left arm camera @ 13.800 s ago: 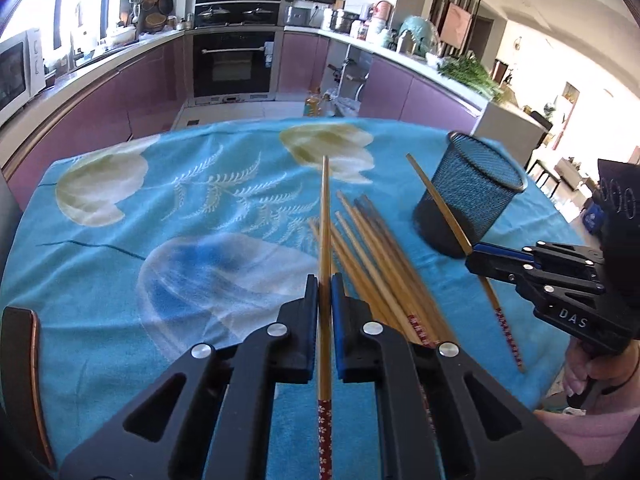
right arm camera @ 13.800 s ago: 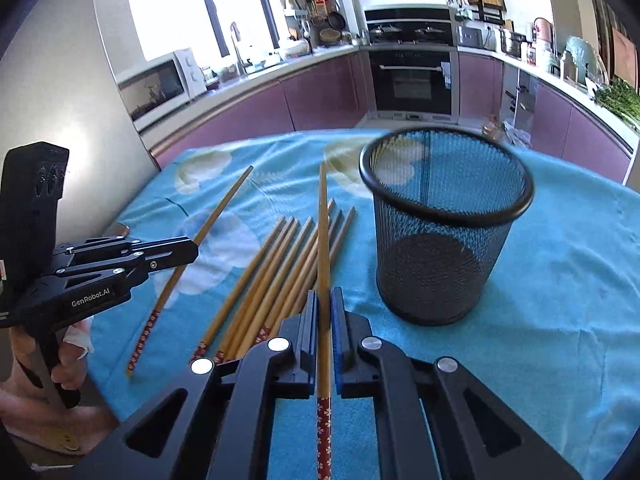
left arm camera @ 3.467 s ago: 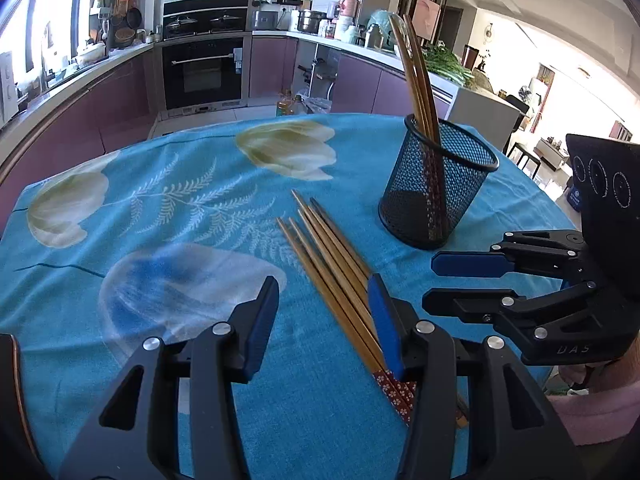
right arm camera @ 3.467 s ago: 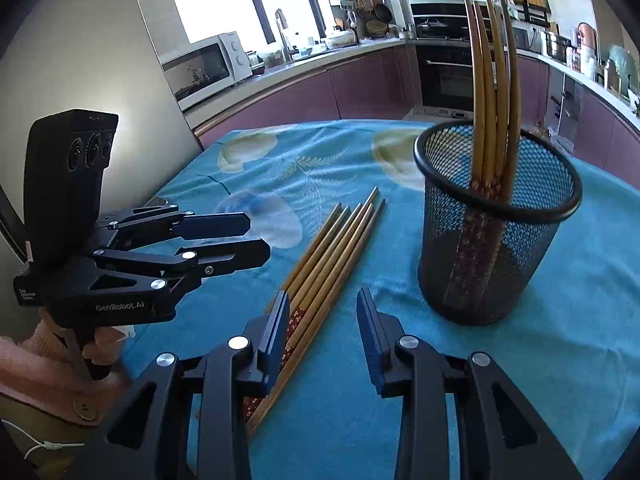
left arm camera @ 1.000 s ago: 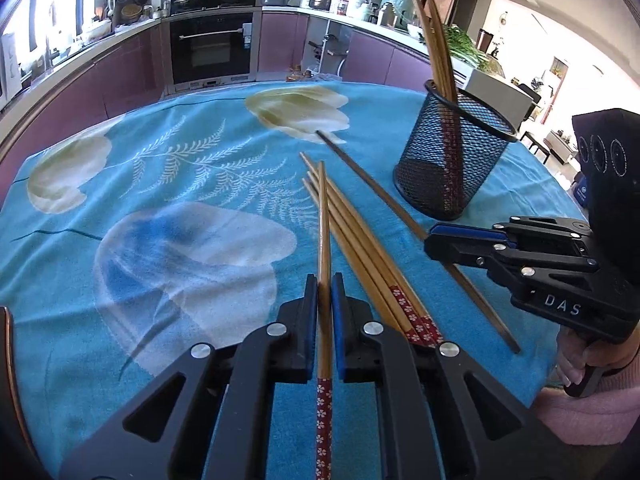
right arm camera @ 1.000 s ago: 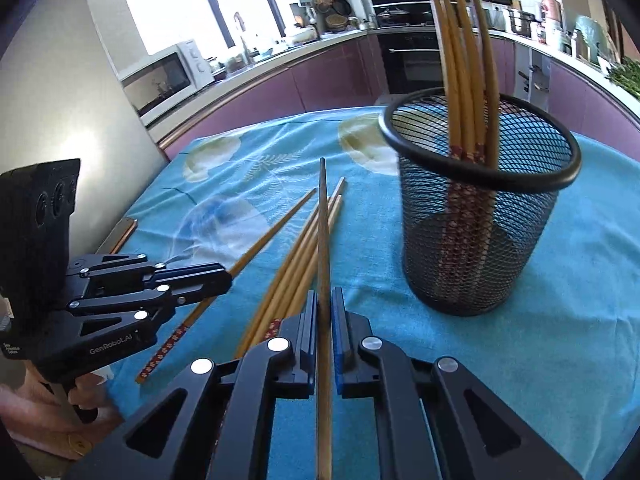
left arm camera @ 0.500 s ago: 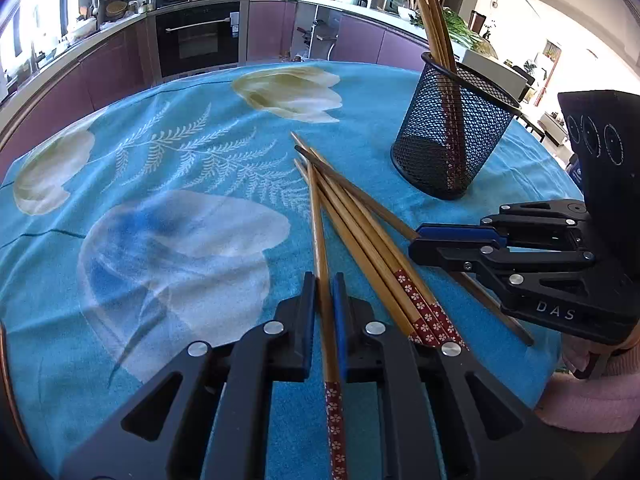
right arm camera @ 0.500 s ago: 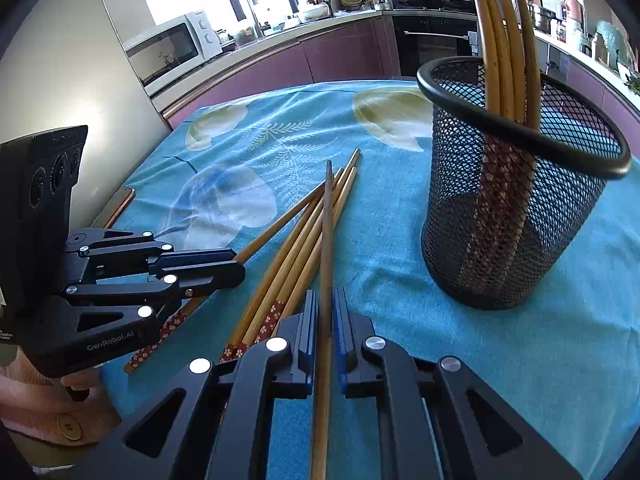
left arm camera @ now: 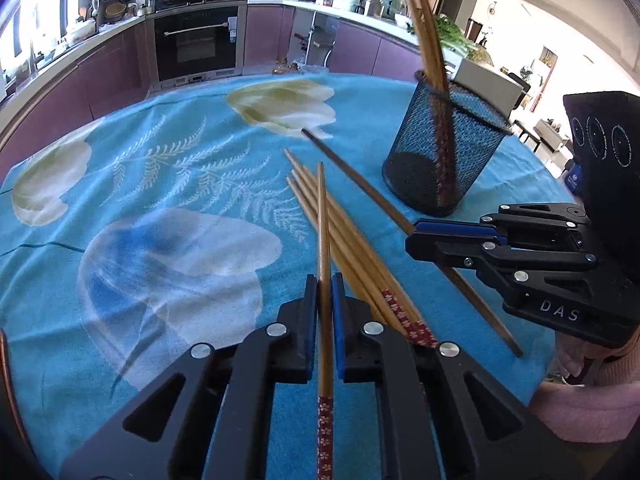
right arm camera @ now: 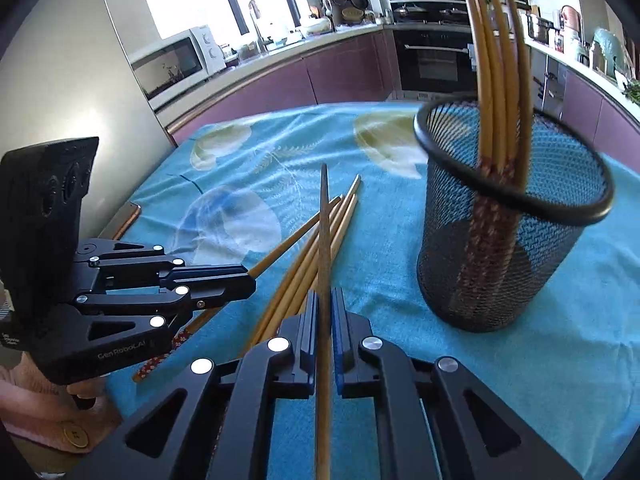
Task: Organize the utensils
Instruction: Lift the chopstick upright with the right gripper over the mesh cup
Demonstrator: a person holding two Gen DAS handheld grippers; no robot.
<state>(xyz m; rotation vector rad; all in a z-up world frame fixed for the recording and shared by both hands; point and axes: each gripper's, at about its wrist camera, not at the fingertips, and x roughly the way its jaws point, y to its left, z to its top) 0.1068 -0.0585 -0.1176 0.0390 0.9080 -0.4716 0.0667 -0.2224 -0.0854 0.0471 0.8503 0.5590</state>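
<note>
My left gripper point(left arm camera: 325, 280) is shut on a light wooden chopstick point(left arm camera: 323, 220) that points forward over the loose chopsticks point(left arm camera: 352, 248) on the blue cloth. To its right, my right gripper point(left arm camera: 412, 236) is shut on a darker chopstick point(left arm camera: 360, 184) slanting towards the black mesh cup point(left arm camera: 440, 152). In the right wrist view, the right gripper point(right arm camera: 325, 292) clamps its chopstick point(right arm camera: 324, 220) just left of the mesh cup point(right arm camera: 512, 260), which holds several upright chopsticks point(right arm camera: 496, 60). The left gripper point(right arm camera: 250, 280) sits at the left, its stick crossing the pile point(right arm camera: 304, 264).
The blue flower-patterned tablecloth point(left arm camera: 160, 184) covers a round table whose edge drops off near both hands. A pink sleeve point(left arm camera: 588, 408) shows at the lower right. Purple kitchen cabinets, an oven point(left arm camera: 196, 44) and a microwave point(right arm camera: 172, 64) stand beyond the table.
Both grippers kept their chopsticks and hardly moved. The left one's stick tilted slightly half a second ago and now points straight. The mesh cup looks a little nearer in the right wrist view.
</note>
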